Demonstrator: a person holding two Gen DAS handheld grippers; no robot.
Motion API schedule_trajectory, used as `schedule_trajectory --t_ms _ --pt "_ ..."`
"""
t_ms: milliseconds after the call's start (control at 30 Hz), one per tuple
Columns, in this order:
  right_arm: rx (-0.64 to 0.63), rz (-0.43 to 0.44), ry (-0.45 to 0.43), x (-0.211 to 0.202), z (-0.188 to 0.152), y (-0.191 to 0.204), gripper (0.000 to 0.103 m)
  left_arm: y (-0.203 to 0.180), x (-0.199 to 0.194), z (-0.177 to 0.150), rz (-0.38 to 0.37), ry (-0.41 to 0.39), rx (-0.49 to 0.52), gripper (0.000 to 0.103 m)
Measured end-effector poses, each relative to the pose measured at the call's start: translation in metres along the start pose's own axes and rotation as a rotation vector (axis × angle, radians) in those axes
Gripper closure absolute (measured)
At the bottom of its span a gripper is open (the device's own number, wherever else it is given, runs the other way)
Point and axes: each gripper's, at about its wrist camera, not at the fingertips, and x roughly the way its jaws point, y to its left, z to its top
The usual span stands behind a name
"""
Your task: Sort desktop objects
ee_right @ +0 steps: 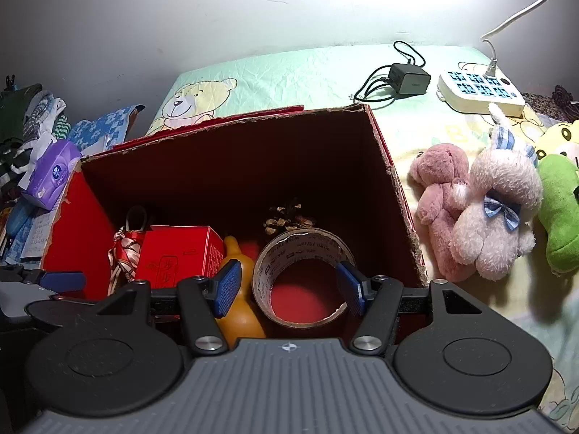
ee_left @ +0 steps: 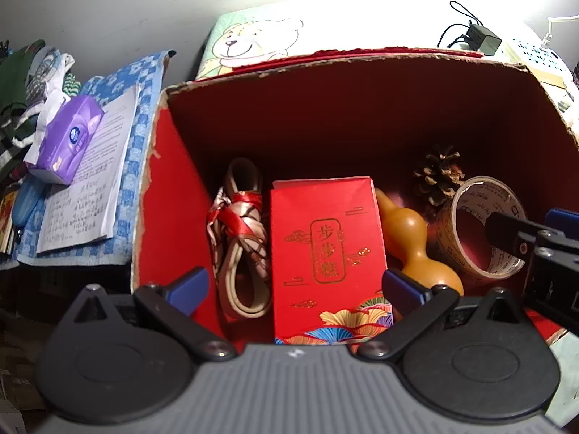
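- cardboard box [ee_right: 394,195], red inside, is the landmark; it stands on a bear-print sheet [ee_right: 289,72] and both tongs hover above its near edge.
- left gripper [ee_left: 295,284] is spread wide with nothing between its blue pads, poised over the red gift carton [ee_left: 325,253] that lies mid-floor of the box.
- right gripper [ee_right: 291,282] is likewise spread and empty, its pads straddling the tape roll [ee_right: 302,278] at the box's right side without visibly touching it.
- already in the box: a ribbon-tied scarf bundle [ee_left: 242,238] left of the carton, a yellow gourd [ee_left: 416,249] between carton and tape, a pine cone [ee_left: 439,175] behind the tape.
- outside the box, to its right, lie a pink plush bear [ee_right: 439,202], a white plush rabbit [ee_right: 495,217] and a green plush toy [ee_right: 559,209]; these look like the unsorted items.
- handling judgement: the plush toys should be light, soft and squashy, so a firm pinch across the torso or a limb would hold; loose fur may slip.
- the tape roll is likely stiff and light; gripping across its wall would suit.
- the gourd looks smooth and slippery; its narrow waist is the better hold.
- left of the box sit a purple tissue pack [ee_left: 67,137] and a notebook [ee_left: 90,181].
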Motion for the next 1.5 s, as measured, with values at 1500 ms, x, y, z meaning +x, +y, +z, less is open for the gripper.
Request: schedule_trajectory --t_ms 1500 --pt "-0.012 -0.028 0.004 -0.0027 -0.0035 0.0028 0.04 -0.0042 -0.0031 -0.003 -0.037 -0.024 0.019 0.002"
